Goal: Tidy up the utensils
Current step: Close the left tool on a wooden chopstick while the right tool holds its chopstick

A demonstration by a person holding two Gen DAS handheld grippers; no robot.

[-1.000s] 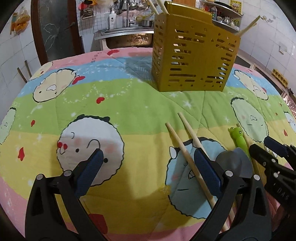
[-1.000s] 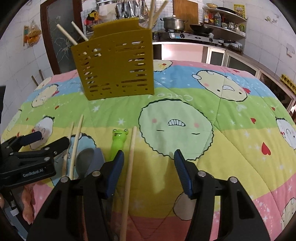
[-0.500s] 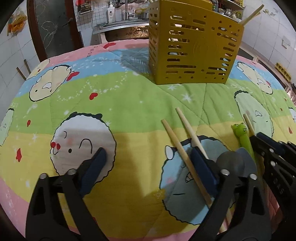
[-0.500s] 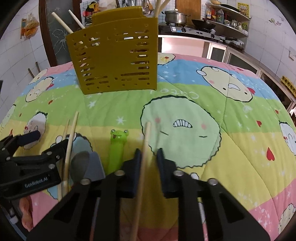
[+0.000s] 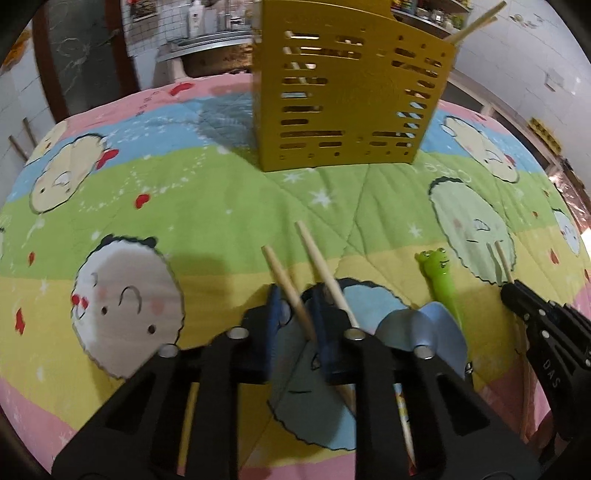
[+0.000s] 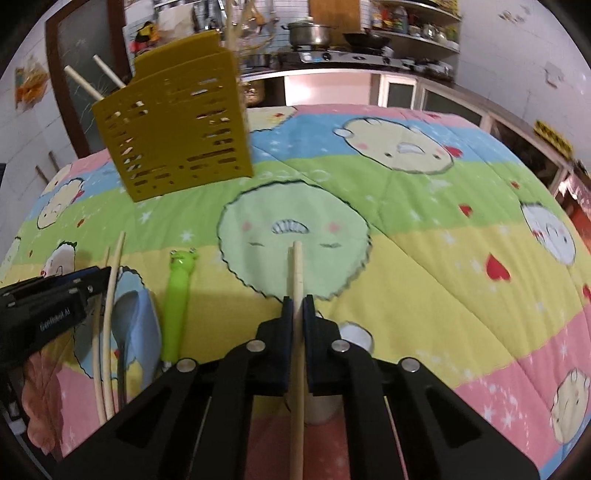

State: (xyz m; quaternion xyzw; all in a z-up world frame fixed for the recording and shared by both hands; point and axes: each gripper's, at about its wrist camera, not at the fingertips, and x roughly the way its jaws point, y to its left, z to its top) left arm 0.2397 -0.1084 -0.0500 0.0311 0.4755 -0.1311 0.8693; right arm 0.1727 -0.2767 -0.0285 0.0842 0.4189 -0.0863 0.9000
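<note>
Right tool [image 6: 298, 306] now clamped on single chopstick [image 6: 296, 273], wide open a second ago; left tool [image 5: 295, 302] has narrowed around another chopstick [image 5: 286, 284], grip uncertain. Yellow holder [image 6: 173, 129] waits across table; both ready for lift

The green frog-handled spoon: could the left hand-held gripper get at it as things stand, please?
Probably not right away: the left hand-held gripper is closed on a chopstick. The frog-handled spoon lies uncovered on the quilt to its right, so the path looks free once it lets go.

A pastel cartoon-printed quilt [image 6: 424, 206] covers the bench; behind it, a steel pot [image 6: 309, 32] (lidded) sits on a stove [image 6: 343, 57].
</note>
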